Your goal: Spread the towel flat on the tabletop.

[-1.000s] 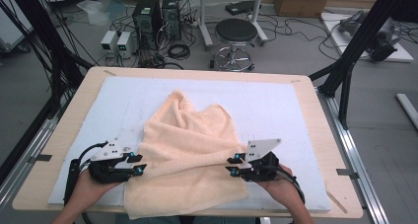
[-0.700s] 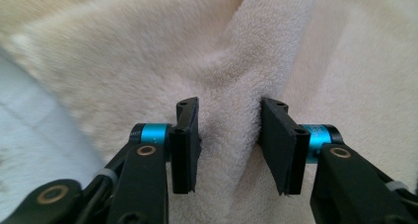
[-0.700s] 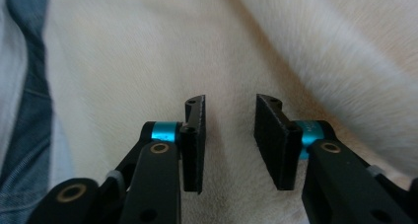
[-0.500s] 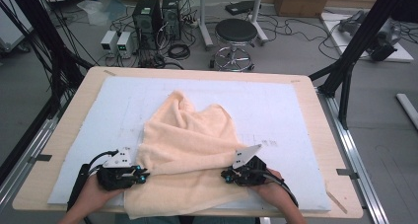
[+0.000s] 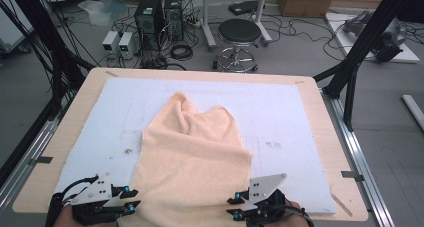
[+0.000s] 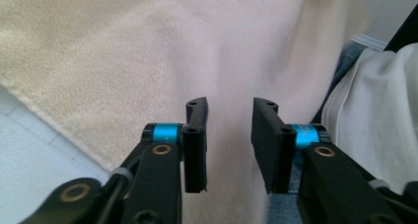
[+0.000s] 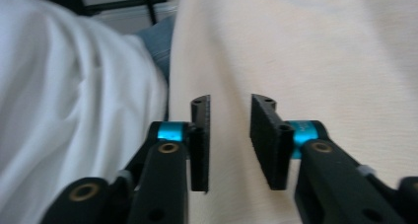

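Note:
A peach towel (image 5: 192, 152) lies down the middle of the white mat (image 5: 295, 117), bunched at its far end, and its near end hangs over the table's front edge. My left gripper (image 5: 134, 199) sits at the towel's near left corner and my right gripper (image 5: 232, 205) at its near right corner, both pointing inward. In the left gripper view the jaws of the left gripper (image 6: 229, 135) stand open with towel cloth (image 6: 148, 46) in the gap. The right gripper (image 7: 230, 135) is open too, with the towel (image 7: 320, 51) between and beyond its jaws.
The mat covers a wooden table (image 5: 325, 132) with metal rails along both sides. Black frame posts (image 5: 360, 47) stand at the right and left. A stool (image 5: 240, 34) and computer boxes (image 5: 155, 14) are on the floor behind. The person's white garment (image 7: 59, 100) is close to the jaws.
Both grippers have slid back along the towel's sides to the table's front edge. The towel now lies narrower, with its near end drawn over the edge.

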Available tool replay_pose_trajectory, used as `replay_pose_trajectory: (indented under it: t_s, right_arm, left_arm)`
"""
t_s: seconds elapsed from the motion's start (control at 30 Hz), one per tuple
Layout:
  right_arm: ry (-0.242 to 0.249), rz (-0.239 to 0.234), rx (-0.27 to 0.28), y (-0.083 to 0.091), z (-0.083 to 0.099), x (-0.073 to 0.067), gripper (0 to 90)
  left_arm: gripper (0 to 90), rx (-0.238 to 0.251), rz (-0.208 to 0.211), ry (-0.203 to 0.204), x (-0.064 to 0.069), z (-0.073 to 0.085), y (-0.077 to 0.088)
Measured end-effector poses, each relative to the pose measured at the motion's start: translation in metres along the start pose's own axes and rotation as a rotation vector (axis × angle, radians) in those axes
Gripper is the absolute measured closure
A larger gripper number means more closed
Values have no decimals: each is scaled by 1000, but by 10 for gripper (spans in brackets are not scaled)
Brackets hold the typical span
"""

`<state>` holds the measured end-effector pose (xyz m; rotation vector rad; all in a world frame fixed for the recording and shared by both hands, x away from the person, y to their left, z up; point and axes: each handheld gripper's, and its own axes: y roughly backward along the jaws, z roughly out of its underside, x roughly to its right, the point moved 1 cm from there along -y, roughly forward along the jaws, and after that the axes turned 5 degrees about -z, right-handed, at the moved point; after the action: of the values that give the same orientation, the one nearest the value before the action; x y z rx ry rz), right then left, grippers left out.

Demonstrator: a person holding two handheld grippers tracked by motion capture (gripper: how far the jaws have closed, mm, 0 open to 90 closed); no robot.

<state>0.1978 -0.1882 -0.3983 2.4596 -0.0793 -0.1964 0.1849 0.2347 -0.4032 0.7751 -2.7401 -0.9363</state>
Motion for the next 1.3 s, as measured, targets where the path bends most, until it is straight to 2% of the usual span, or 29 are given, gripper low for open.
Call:
replay_pose_trajectory:
  t_s: [0.07, 0.17, 0.3, 0.43, 0.5, 0.53, 0.57, 0.63, 0.67, 0.73, 0.8, 1.03, 1.1, 1.13, 1.2, 1.3]
  right_arm:
    - [-5, 46, -7, 1, -1, 13, 642]
    - [5, 111, -34, -4, -2, 38, 603]
    - [-19, 160, -60, -16, 1, 73, 573]
    - [-63, 163, -101, -26, 5, 97, 573]
    - [-87, 148, -136, -32, 9, 104, 628]
    - [-83, 140, -144, -34, 12, 106, 661]
    - [-91, 127, -120, -34, 13, 106, 728]
    - [-102, 102, -114, -34, 14, 107, 839]
    - [-91, 102, -117, -34, 13, 106, 852]
    - [-79, 93, -120, -33, 12, 100, 858]
    - [-60, 83, -117, -30, 9, 90, 858]
    - [9, 30, -74, -22, 6, 35, 851]
    - [32, 8, -84, -23, 5, 23, 807]
    - [36, 7, -76, -23, 4, 20, 759]
    - [23, 19, -47, -18, 1, 22, 721]
    - [5, 86, -24, -10, -5, 38, 664]
  left_arm:
    - [585, 9, -25, 13, -10, -1, -8]
    - [564, 0, -54, 7, -29, -4, -26]
    - [551, -30, -75, 12, -54, -9, -52]
    - [538, -77, -56, 26, -71, -12, -75]
    - [556, -111, -44, 32, -73, -10, -84]
    - [586, -89, -56, 28, -72, -8, -85]
    - [656, -83, -46, 29, -71, -8, -84]
    - [784, -90, -36, 30, -69, -8, -82]
    - [829, -98, -40, 27, -67, -8, -80]
    - [846, -93, -31, 25, -61, -8, -74]
    - [848, -82, -22, 8, -52, -7, -62]
    - [847, -46, 27, 6, -12, 9, -19]
    - [827, -48, 40, -1, -6, 12, -13]
    - [785, -44, 35, -4, -5, 12, -12]
    - [680, -36, 21, 3, -10, 9, -13]
    - [622, -10, -13, 19, -26, 3, -20]
